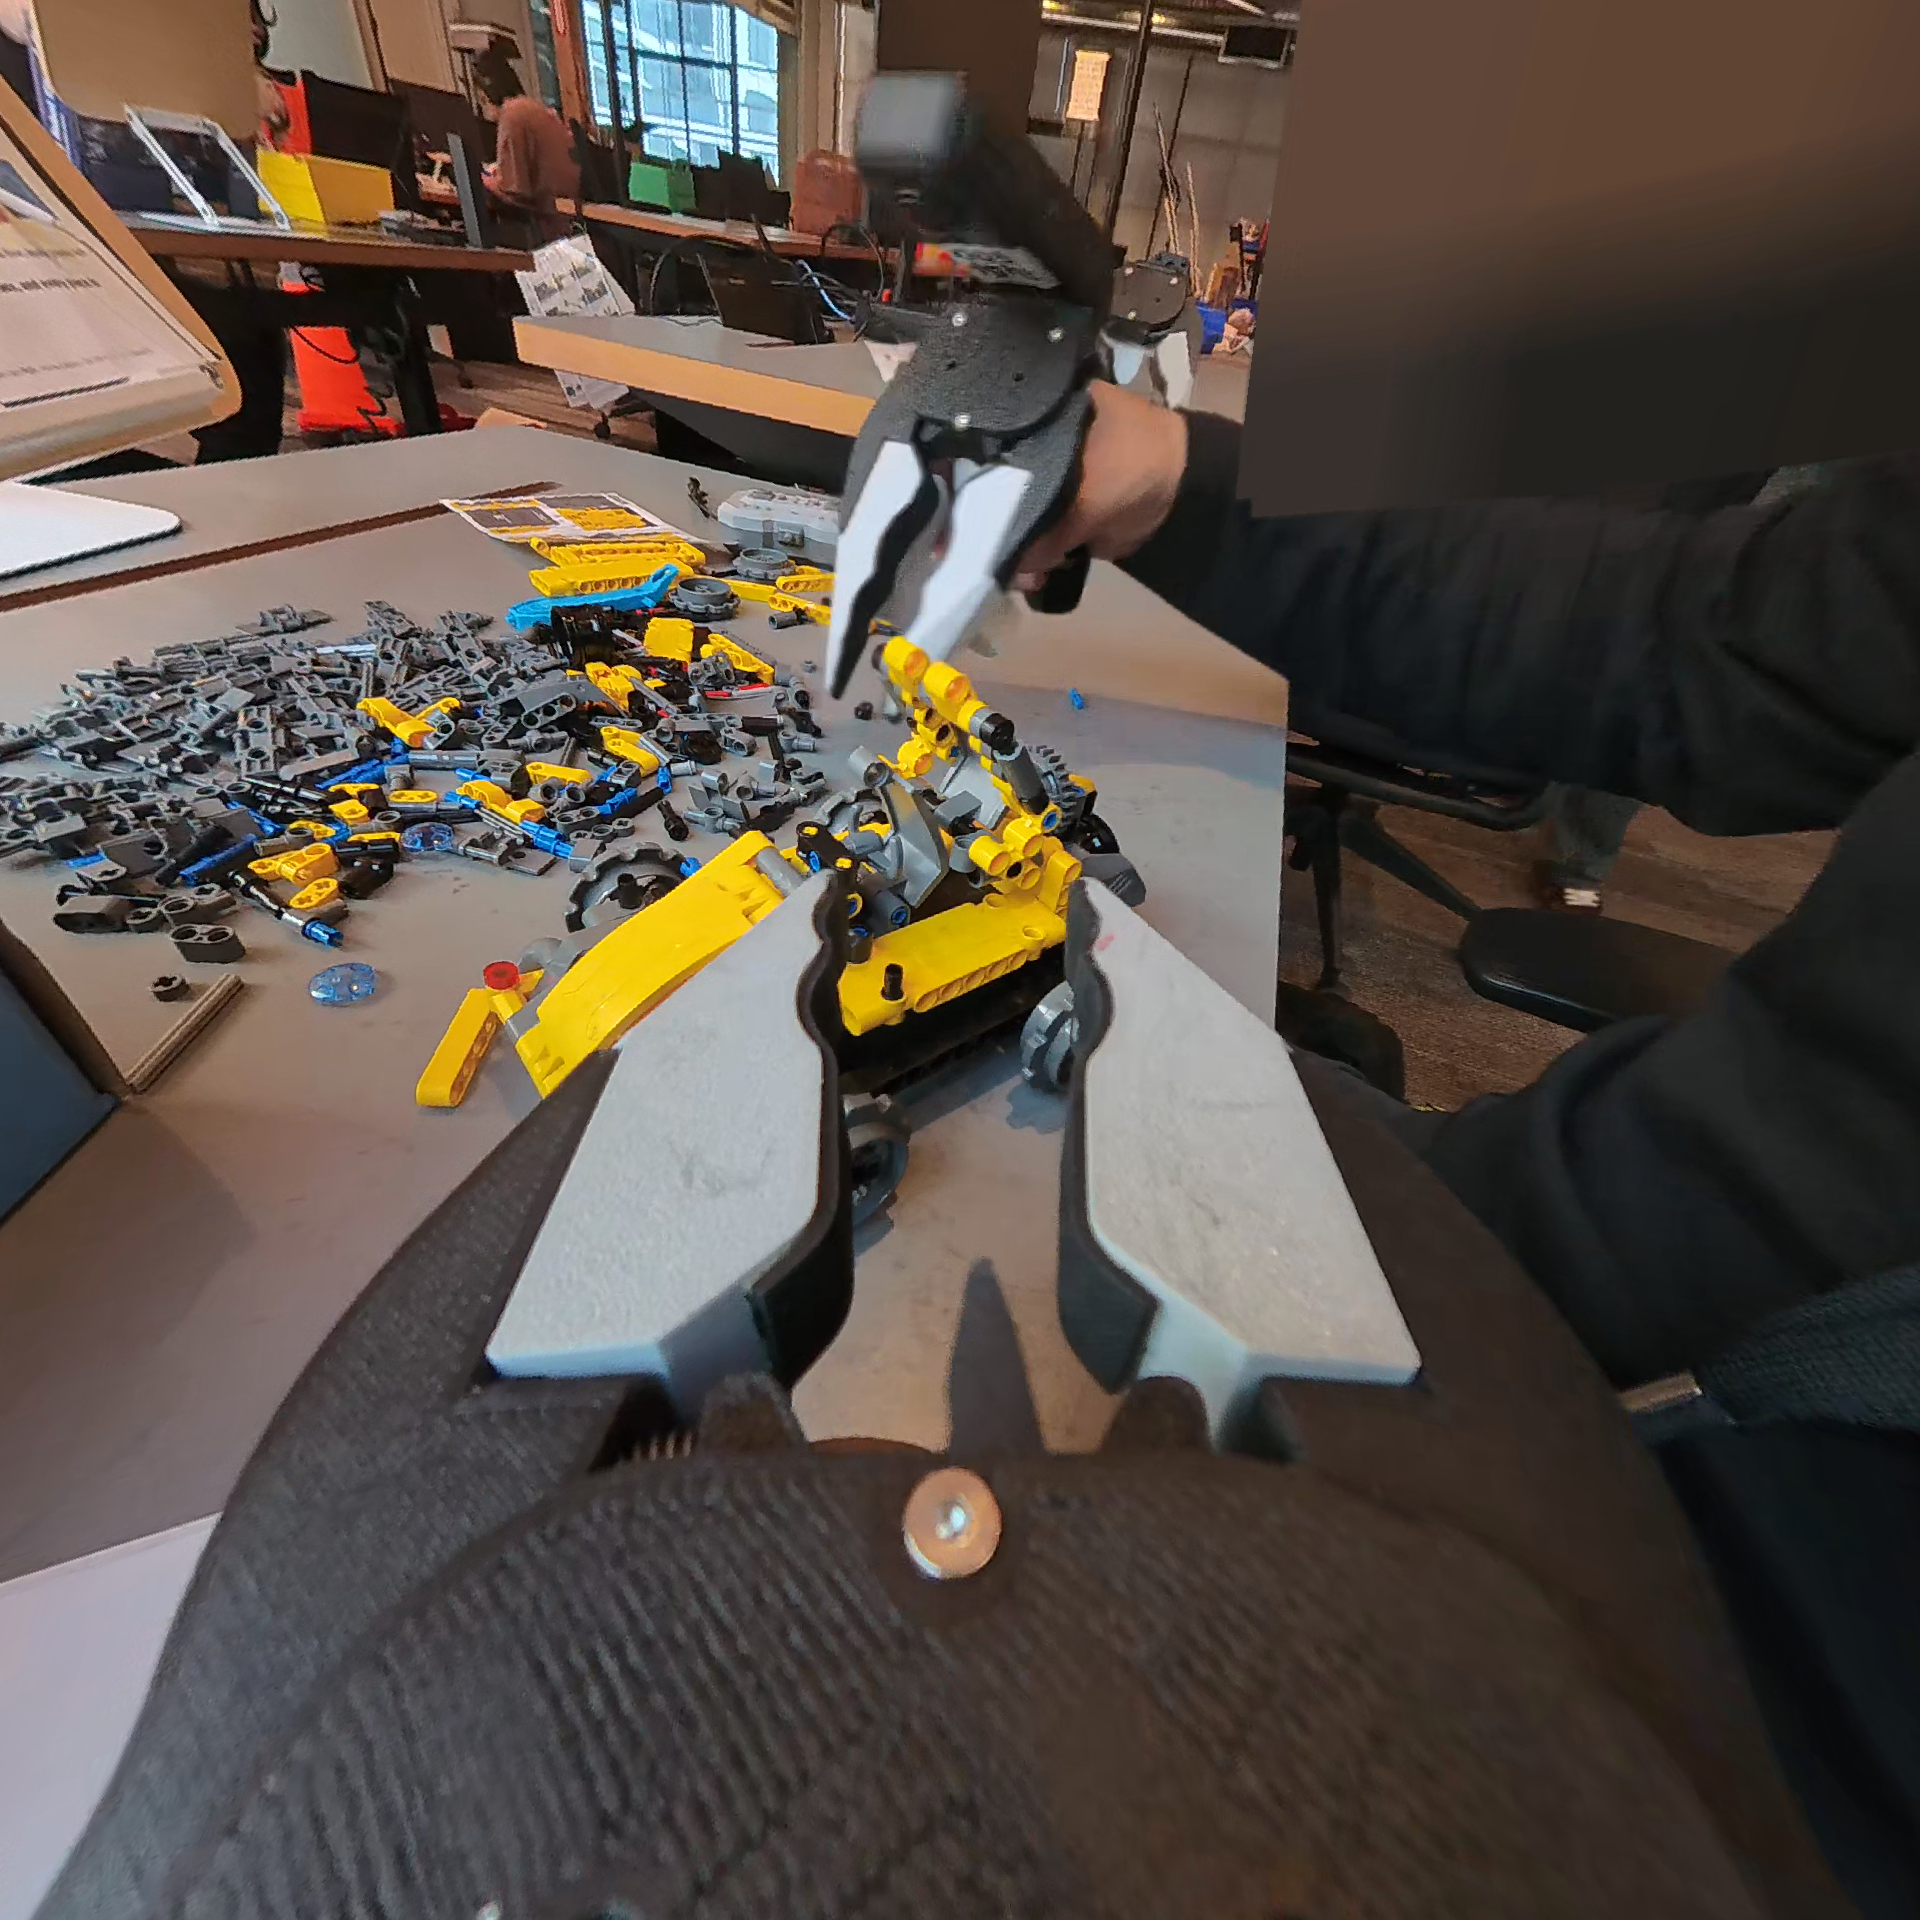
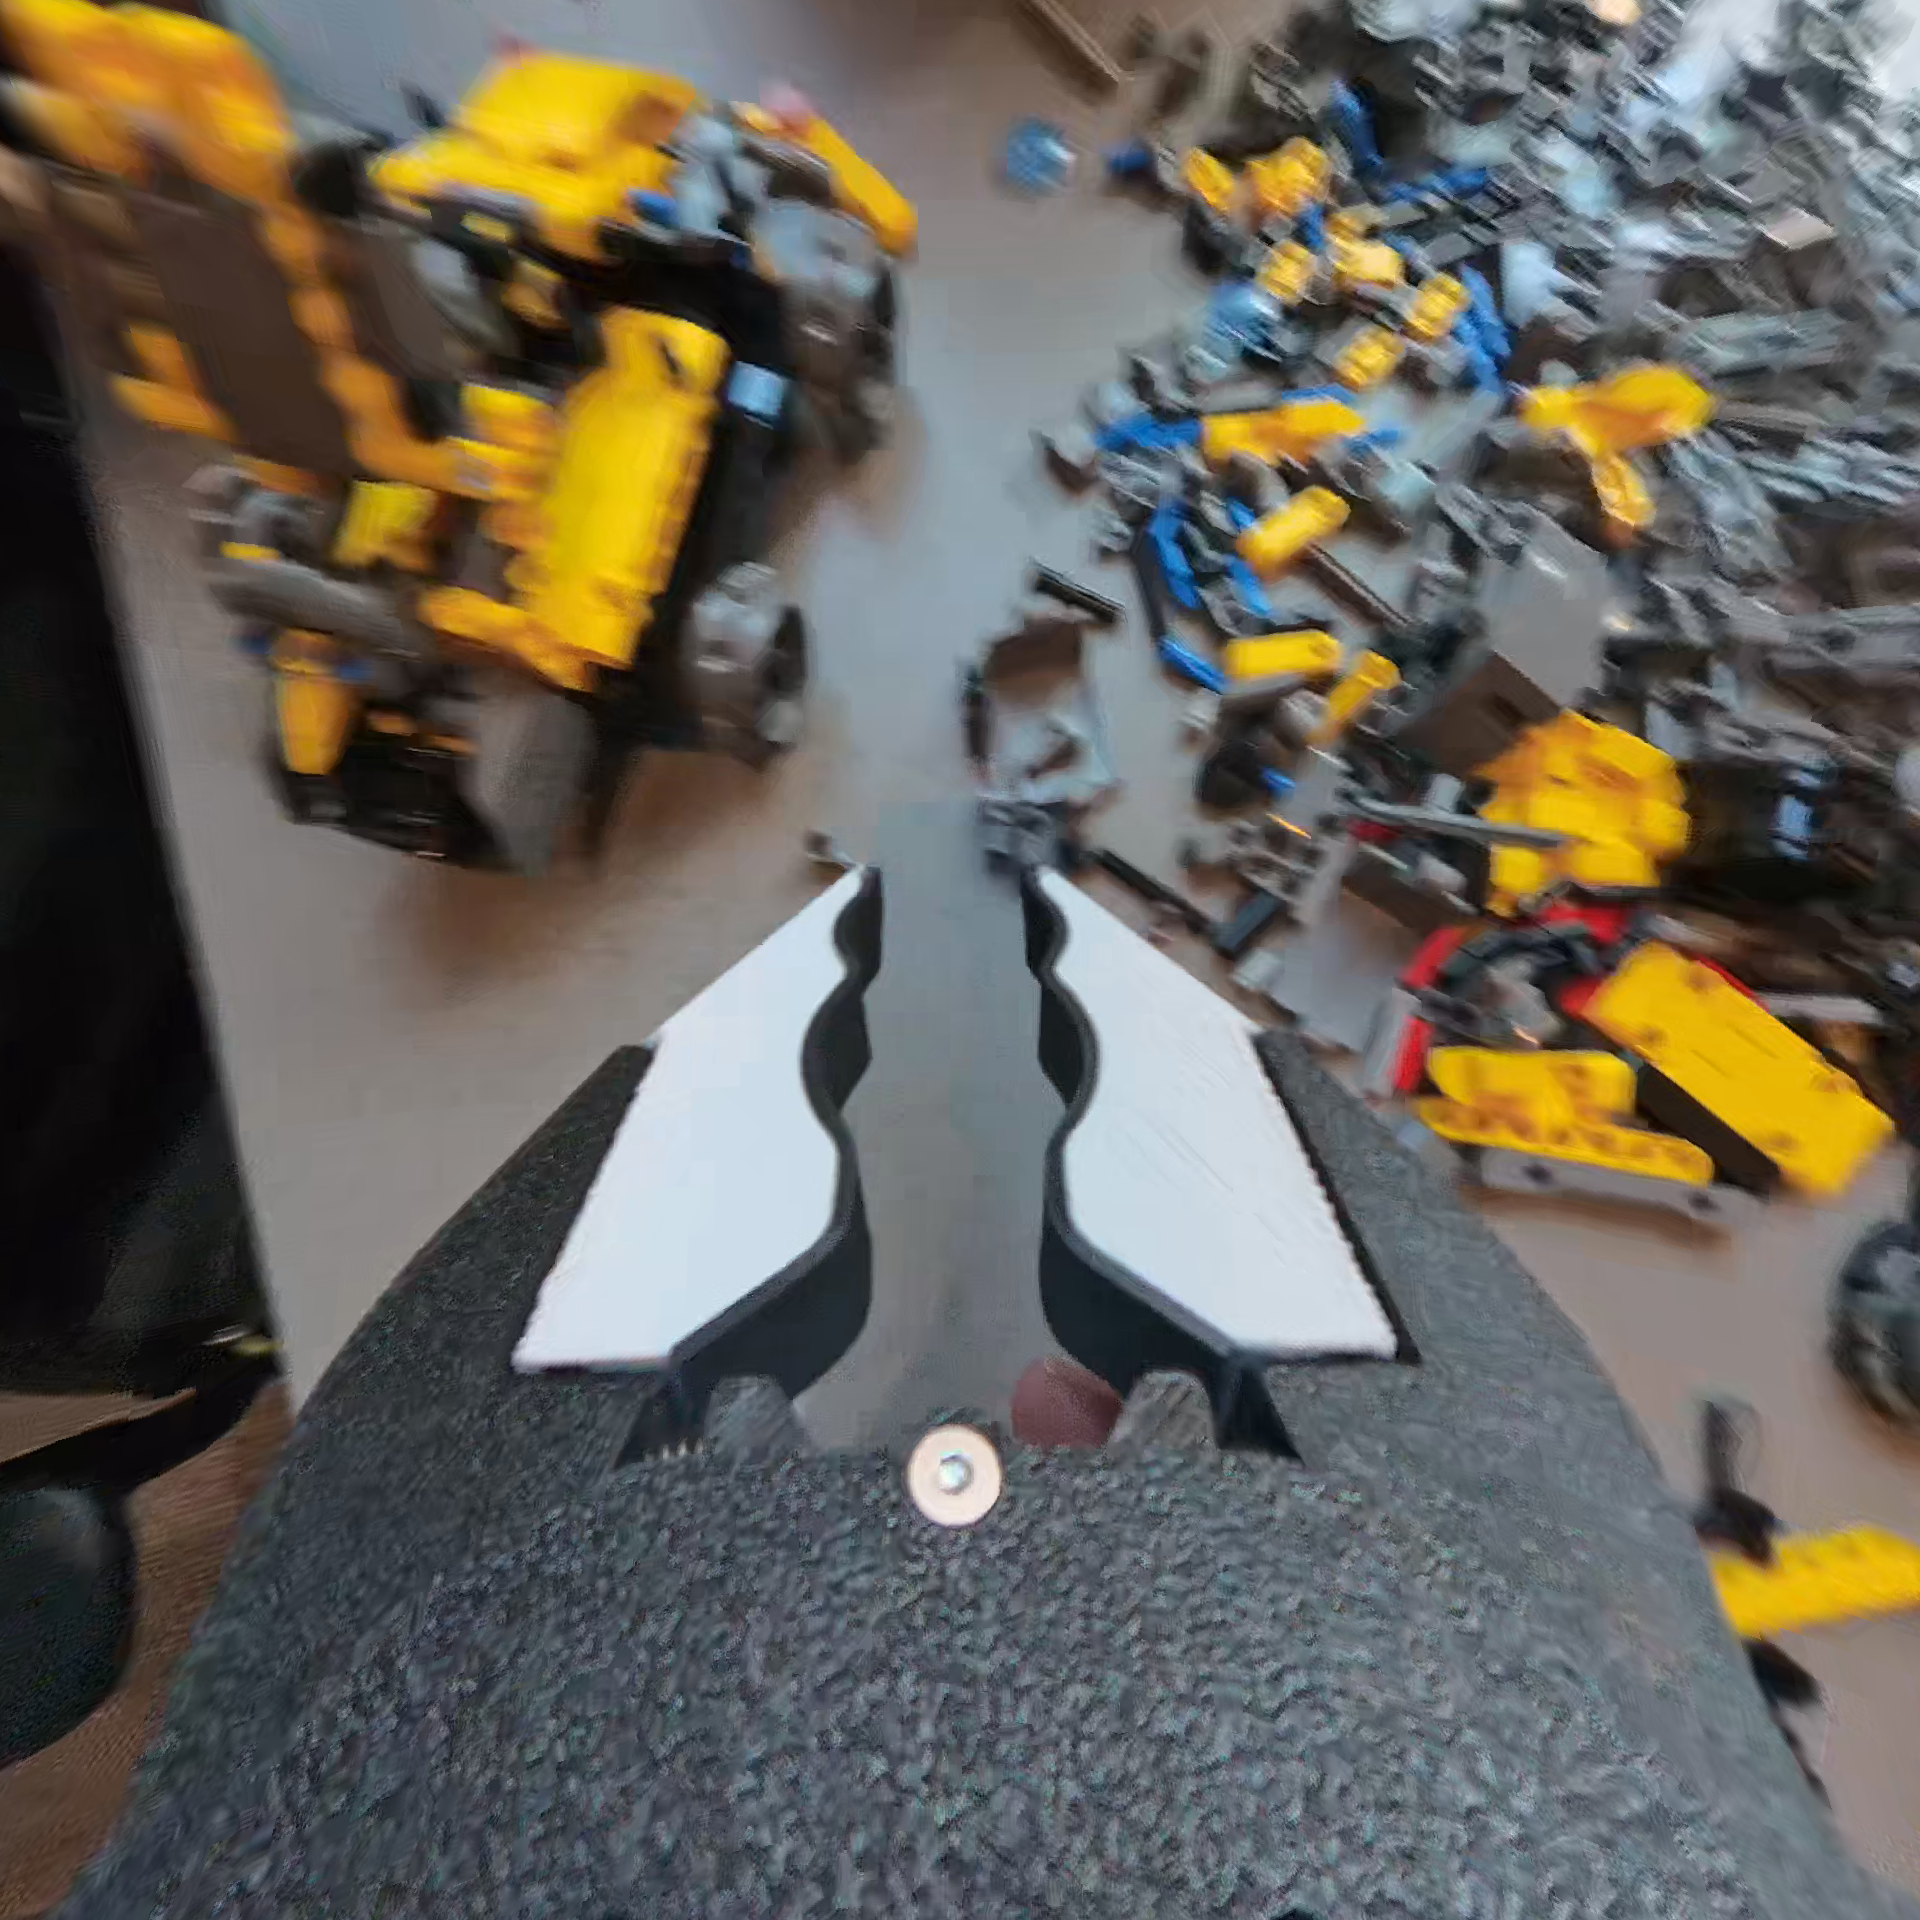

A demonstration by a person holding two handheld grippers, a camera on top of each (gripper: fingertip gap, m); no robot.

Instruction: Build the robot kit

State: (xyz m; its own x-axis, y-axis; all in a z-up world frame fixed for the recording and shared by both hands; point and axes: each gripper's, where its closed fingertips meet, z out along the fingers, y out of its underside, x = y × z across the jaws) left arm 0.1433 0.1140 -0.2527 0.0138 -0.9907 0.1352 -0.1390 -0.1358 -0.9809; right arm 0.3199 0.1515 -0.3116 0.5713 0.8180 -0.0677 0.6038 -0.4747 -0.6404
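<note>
Two claws, left (image 1: 951,914) and right (image 2: 951,894), both released (empty), near one yellow model vehicle (image 1: 935,904).

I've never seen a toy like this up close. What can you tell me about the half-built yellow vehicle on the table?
The half-built yellow vehicle is made of plastic building bricks: yellow beams and curved panels, grey gears and wheels, black pins. It stands on the grey table, at its right edge, beside loose pieces. A yellow arm rises from its top. The left gripper straddles its rear, jaws open; whether they touch is unclear.

Left wrist view looks low along the worktop (image 1: 312,1195) toward 12 o'clock, close behind the model (image 1: 935,935); right wrist view looks steeply down, sharing model (image 2: 540,436) and parts (image 2: 1455,520)
</note>
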